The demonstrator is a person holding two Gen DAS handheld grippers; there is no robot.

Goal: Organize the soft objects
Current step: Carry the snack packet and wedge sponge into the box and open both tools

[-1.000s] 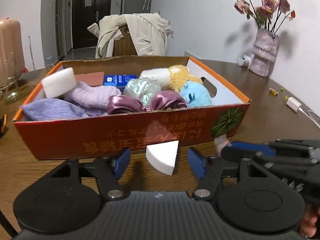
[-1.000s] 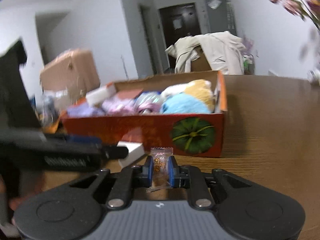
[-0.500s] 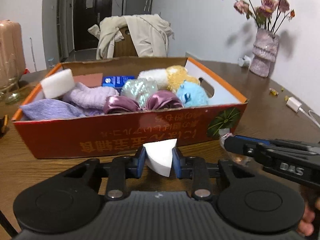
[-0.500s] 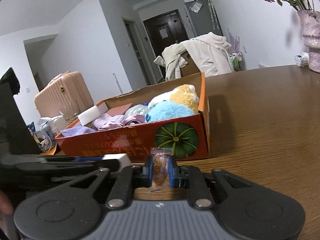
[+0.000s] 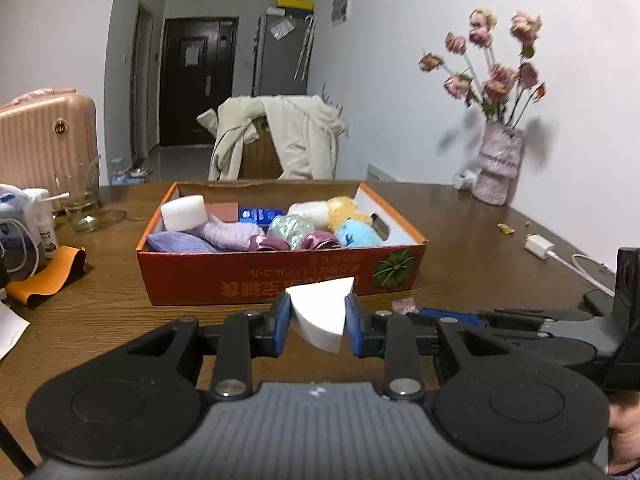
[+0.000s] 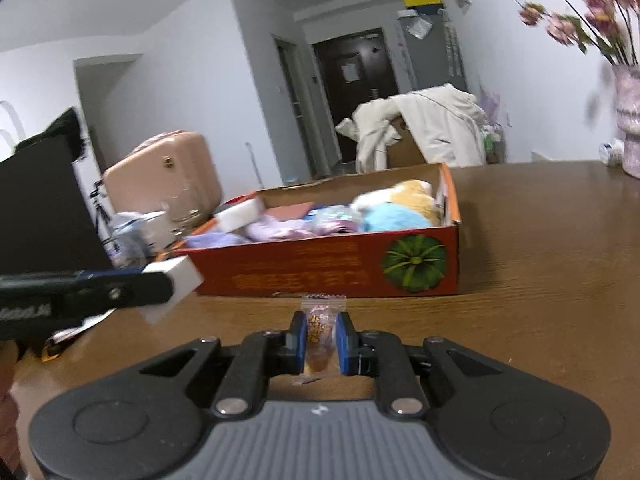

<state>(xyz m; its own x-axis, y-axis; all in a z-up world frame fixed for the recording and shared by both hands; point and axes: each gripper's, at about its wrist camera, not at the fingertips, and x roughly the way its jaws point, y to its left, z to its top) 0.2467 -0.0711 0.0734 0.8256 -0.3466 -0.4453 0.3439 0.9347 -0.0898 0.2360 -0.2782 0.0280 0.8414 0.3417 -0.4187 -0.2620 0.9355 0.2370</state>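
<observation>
Left wrist view: my left gripper (image 5: 318, 318) is clamped on a white foam wedge (image 5: 320, 312), both blue pads pressed into its sides.
Wedge look: plain white, fan-shaped, pointy end down, curved edge up, held off the wooden table (image 5: 100, 304) just in front of the box.
Right wrist view: my right gripper (image 6: 321, 338) is pinched shut on a small clear candy packet (image 6: 320, 326), orange stuff inside, crimped top sticking up above the pads.
Box: orange cardboard box (image 5: 280, 276) sits on the table ahead of both grippers, green pumpkin print on the near wall, upside-down lettering.
Inside the box: white foam block (image 5: 184, 212) at the back left corner, lilac knit cloth (image 5: 232, 234), shiny purple satin bits (image 5: 320, 240), blue plush (image 5: 354, 234), yellow plush (image 5: 344, 208).
Only in the left view: pink vase with flowers (image 5: 498, 172) in full, white charger and cable (image 5: 540, 246), orange strap (image 5: 52, 270) on the left side of the table.
Only in the right view: the candy packet up close; the left cam just catches its tip at the other gripper's fingers.
Both views: pink suitcase (image 6: 160, 176) and a chair with a cream coat (image 5: 280, 136) behind the table.
</observation>
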